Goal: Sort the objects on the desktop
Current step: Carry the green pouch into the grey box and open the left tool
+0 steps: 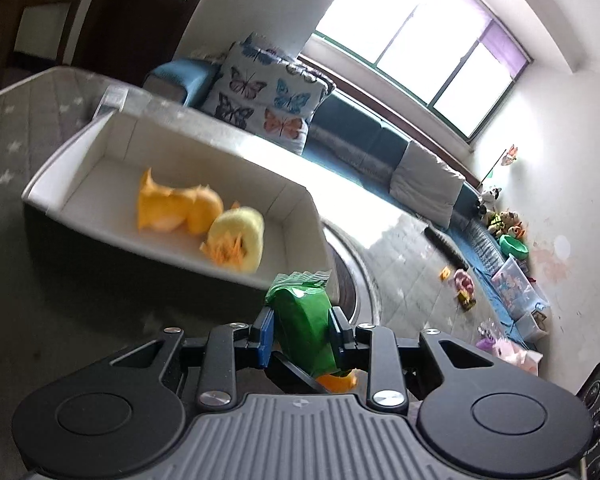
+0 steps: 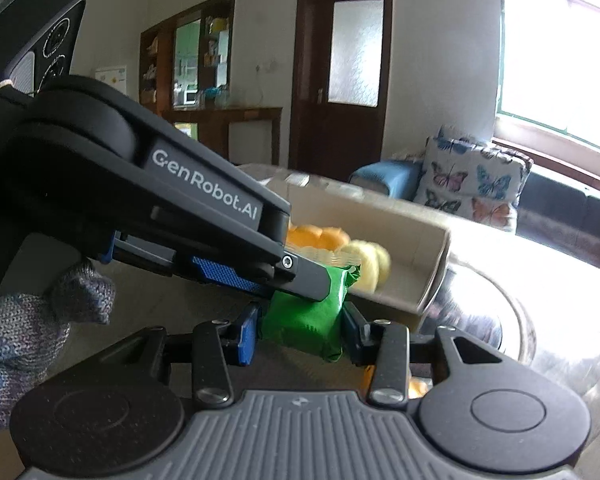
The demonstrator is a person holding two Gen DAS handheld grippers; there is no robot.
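Note:
A green snack packet [image 1: 303, 322] is gripped between the fingers of my left gripper [image 1: 302, 334], just in front of and below a white box [image 1: 168, 152]. The box holds orange toys [image 1: 172, 208] and a yellow one [image 1: 242, 236]. In the right wrist view my right gripper [image 2: 300, 332] is also closed on the green packet [image 2: 306, 326]. The left gripper's black body [image 2: 172, 204] reaches in from the left and clamps the same packet from above. The white box [image 2: 424, 232] lies just behind.
A grey star-patterned cloth [image 1: 28, 128] covers the table under the box. A blue sofa with a butterfly cushion [image 1: 260, 88] stands behind. Toys and bins [image 1: 512, 280] sit on the floor at the right. A gloved hand [image 2: 28, 332] holds the left gripper.

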